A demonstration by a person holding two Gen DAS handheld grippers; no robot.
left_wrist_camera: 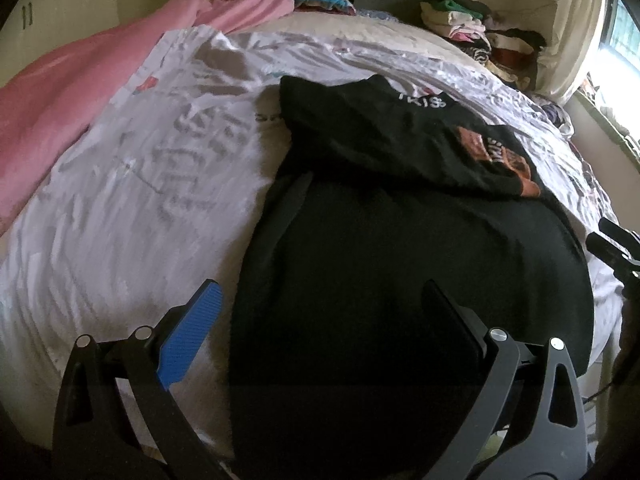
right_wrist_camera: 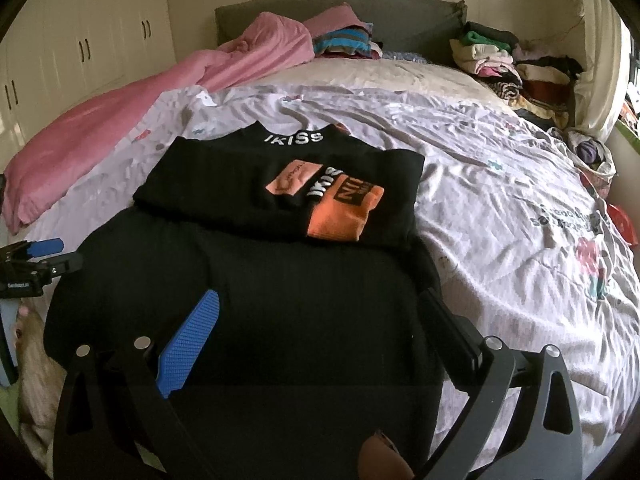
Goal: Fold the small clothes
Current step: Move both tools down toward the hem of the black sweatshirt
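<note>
Left wrist view: lay spread on the bed, a black shirt (left_wrist_camera: 400,272), its top part folded back with an orange print (left_wrist_camera: 496,160) showing. Ran down the middle of the frame, the shirt's left edge, with open white sheet (left_wrist_camera: 120,220) to the left of it. Farther left along the bed side, a pink blanket (left_wrist_camera: 60,112); at the head end, clothes piles (left_wrist_camera: 480,28). Hovered low over the shirt's near end, the left gripper (left_wrist_camera: 320,316), jaws spread wide and gripping nothing, the blue pad (left_wrist_camera: 188,340) over the sheet just left of the shirt's edge, the other finger over black cloth. Peeked in at the right rim, part of the right gripper (left_wrist_camera: 612,244).

Right wrist view: seen squarely, the shirt (right_wrist_camera: 280,300), folded part lying across its far half with white lettering (right_wrist_camera: 290,137) at the collar. Right of its edge, wide bare sheet (right_wrist_camera: 500,200). Poised over the near end, the right gripper (right_wrist_camera: 320,320), jaws gaping and empty, both fingers above black cloth. At the left rim beside the shirt's edge, the left gripper (right_wrist_camera: 36,264).
</note>
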